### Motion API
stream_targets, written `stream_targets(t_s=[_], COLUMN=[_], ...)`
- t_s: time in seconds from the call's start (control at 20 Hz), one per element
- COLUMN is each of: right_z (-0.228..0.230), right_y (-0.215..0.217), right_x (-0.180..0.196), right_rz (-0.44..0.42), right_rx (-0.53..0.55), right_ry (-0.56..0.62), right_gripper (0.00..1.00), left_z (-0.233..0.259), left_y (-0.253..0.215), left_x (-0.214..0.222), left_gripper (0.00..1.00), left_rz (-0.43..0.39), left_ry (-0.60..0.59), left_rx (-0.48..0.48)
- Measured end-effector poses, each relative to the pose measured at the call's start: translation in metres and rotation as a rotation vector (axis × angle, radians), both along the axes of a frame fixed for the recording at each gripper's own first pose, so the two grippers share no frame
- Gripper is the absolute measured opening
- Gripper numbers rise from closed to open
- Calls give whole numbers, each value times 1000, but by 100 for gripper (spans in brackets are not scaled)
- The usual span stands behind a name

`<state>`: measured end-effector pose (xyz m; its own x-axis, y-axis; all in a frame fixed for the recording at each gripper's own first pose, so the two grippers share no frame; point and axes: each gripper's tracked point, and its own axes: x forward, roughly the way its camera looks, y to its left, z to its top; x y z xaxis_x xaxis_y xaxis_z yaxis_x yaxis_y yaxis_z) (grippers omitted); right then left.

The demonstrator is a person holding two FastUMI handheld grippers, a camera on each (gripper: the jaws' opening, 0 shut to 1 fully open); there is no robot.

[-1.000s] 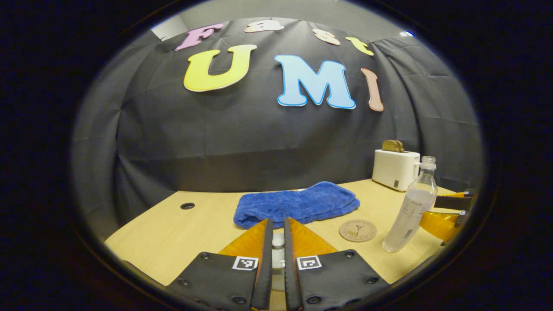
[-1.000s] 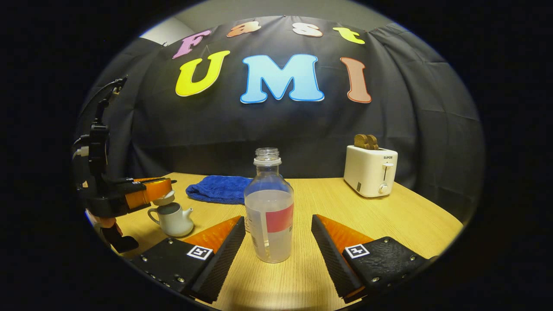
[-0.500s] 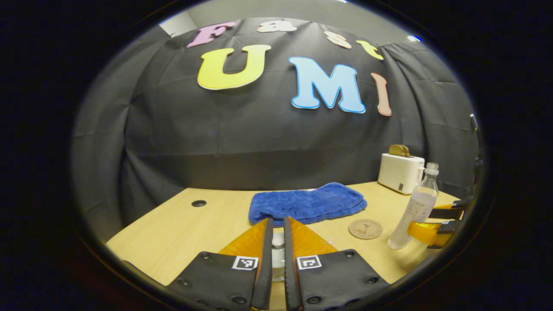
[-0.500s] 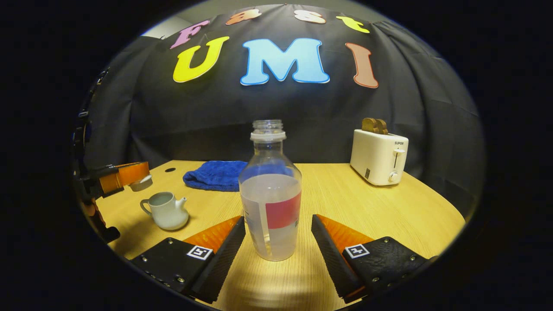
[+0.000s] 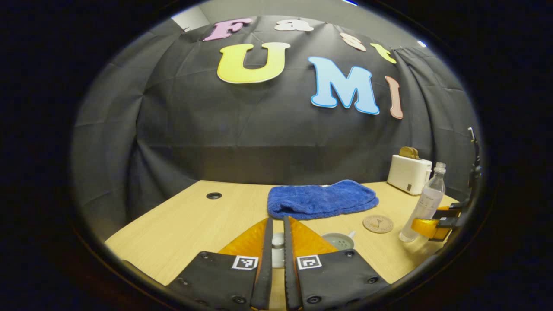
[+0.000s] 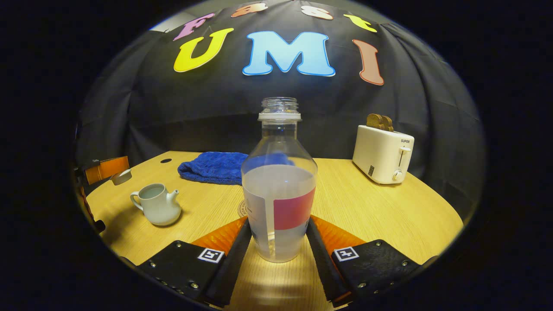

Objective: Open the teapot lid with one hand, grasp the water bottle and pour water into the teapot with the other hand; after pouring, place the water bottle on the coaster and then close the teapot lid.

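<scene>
A: Table [image 6: 367, 216] status?
B: Water bottle [image 6: 278, 190] upright, uncapped, approx. half full; right gripper [image 6: 276, 242] clamped on lower body. Thin plastic, prob. flexes, so grip firm, not hard.
A: Teapot [image 6: 157, 207]?
B: Open, on table at left, looks empty. Lid [image 5: 278, 242] pinched in left gripper [image 5: 276, 235]; fragile.

Teapot lid [image 5: 278, 242] between left gripper [image 5: 276, 255] fingers, above teapot [image 5: 339, 240].
</scene>
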<state>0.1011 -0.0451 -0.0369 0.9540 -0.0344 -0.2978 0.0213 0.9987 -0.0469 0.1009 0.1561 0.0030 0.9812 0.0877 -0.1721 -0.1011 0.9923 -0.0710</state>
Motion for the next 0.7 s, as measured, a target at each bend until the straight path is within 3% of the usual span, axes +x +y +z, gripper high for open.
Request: stream_targets(t_s=[0.2,0.45,0.7], right_z=[8,40,56], right_y=[-1,2,21], right_x=[3,23,40], right_rz=[11,55,131], right_rx=[-128,-424,-642], right_ry=[-8,-59,-93], right_gripper=[76,76,76], left_z=[-5,-8,-8], left_y=[7,12,19], left_x=[0,-3,-7], left_gripper=[19,20,18], left_rz=[3,0,3], left_ry=[4,4,7], left_rx=[-11,-28,-27])
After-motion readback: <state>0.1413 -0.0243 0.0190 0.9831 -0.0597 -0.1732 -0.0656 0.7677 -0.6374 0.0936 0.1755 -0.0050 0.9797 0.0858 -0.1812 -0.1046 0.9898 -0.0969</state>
